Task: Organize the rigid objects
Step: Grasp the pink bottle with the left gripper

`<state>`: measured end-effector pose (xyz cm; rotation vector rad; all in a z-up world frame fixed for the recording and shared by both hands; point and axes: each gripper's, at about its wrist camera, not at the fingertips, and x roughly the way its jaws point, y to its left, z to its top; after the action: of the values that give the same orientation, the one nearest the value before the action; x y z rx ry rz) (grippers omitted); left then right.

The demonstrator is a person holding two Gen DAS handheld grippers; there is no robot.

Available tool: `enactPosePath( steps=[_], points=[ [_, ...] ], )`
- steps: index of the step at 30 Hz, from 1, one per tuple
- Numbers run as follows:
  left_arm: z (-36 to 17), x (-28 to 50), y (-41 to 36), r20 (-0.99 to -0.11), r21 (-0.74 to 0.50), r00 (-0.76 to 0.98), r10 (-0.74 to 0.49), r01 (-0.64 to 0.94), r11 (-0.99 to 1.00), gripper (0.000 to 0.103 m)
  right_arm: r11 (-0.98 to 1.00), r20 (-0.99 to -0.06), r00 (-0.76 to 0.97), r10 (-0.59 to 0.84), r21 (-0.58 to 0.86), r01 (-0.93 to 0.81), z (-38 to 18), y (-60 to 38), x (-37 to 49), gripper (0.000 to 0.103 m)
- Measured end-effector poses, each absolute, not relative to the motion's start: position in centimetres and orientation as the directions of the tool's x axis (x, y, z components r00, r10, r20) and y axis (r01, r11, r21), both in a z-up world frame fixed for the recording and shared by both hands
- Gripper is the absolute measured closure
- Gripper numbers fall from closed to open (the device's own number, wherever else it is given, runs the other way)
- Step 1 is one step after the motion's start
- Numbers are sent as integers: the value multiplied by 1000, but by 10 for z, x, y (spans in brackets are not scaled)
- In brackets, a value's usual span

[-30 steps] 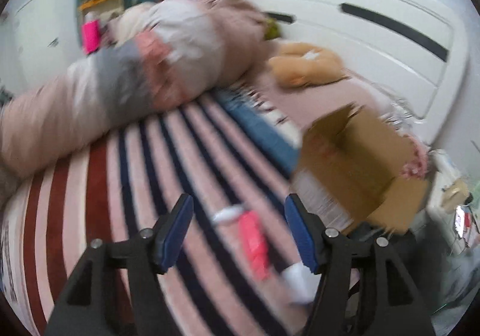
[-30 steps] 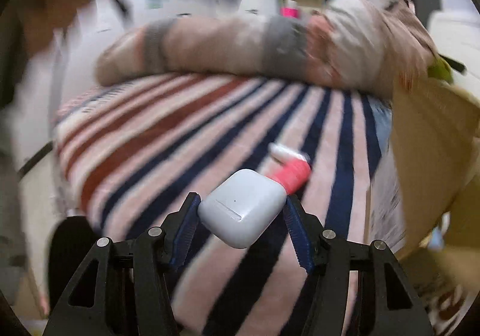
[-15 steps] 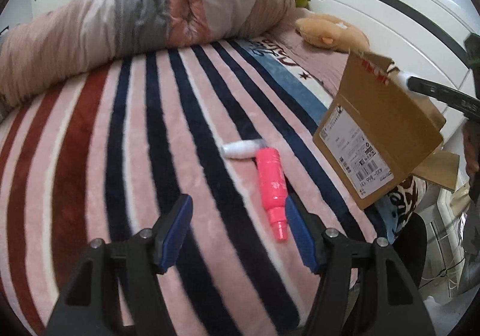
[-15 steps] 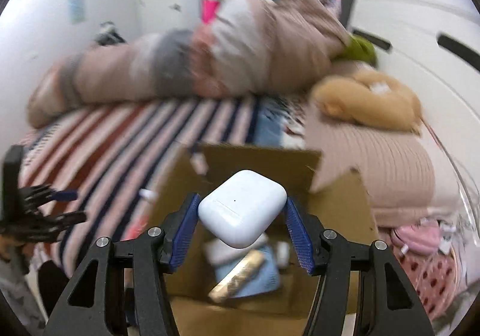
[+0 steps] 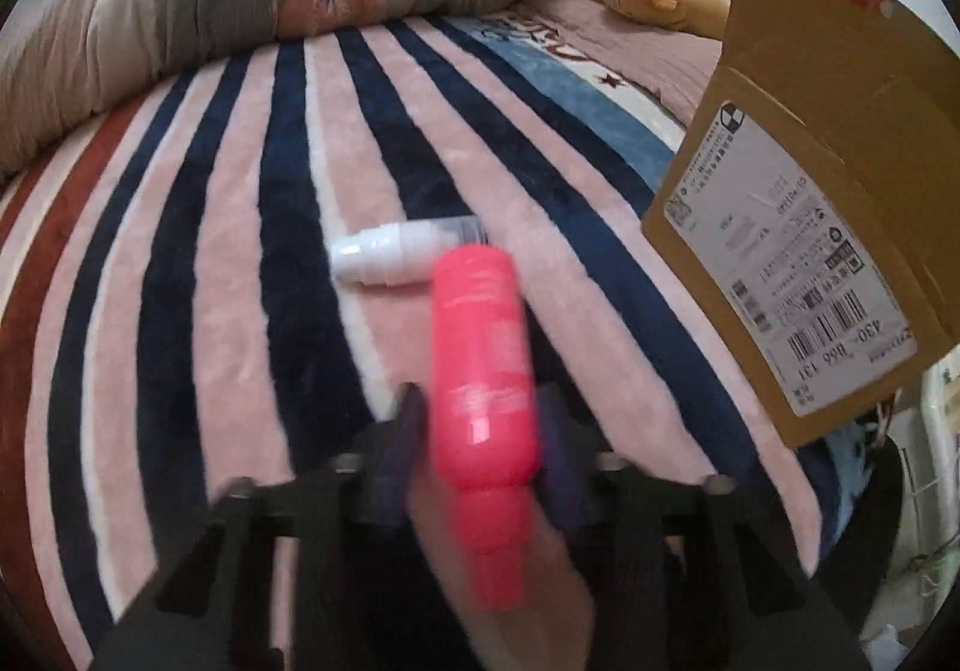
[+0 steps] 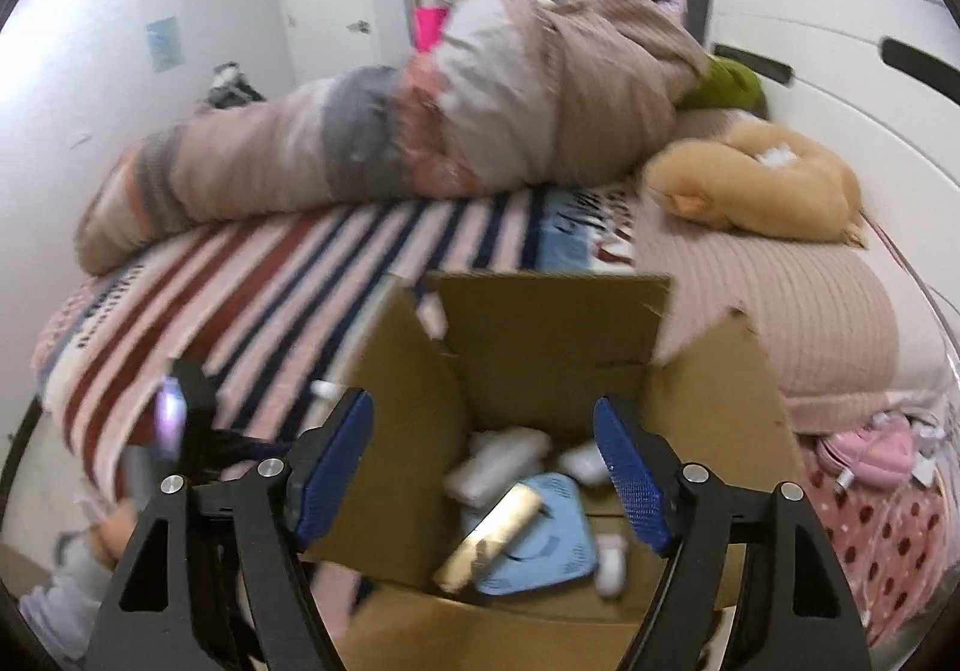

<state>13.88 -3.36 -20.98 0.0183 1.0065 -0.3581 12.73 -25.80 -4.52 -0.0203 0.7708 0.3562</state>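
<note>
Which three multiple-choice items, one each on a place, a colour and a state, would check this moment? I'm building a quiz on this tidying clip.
1. The white bottle lies:
A) in the box
B) on the striped blanket
C) on a pillow

2. The bottle between the left gripper fingers is:
A) pink
B) green
C) yellow

3. The right gripper above the cardboard box is:
A) gripping a case
B) open, empty
C) shut

Answers:
1 B, it rests on stripes.
2 A, plainly pink.
3 B, nothing between its spread fingers.

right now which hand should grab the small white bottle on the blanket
Right. The left gripper has just closed its fingers around the pink bottle, while the right gripper is open and empty over the cardboard box. The white bottle lies free.
</note>
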Motion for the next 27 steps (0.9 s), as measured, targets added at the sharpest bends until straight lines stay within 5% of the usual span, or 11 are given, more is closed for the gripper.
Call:
enactPosePath(
  steps=[10, 18, 27],
  points=[
    [-143, 119, 21, -789, -101, 564, -245, 273, 957, 74, 812, -628, 605, 489, 76, -578, -34, -179, 91, 26],
    [-50, 86, 44, -724, -38, 637, -266, 348, 937, 74, 663, -679, 430, 596, 114, -739, -114, -102, 67, 27],
    [7, 76, -38, -676, -78, 575, -460, 565, 821, 74, 873, -770, 602, 213, -126, -471, -224, -69, 175, 26]
  ],
)
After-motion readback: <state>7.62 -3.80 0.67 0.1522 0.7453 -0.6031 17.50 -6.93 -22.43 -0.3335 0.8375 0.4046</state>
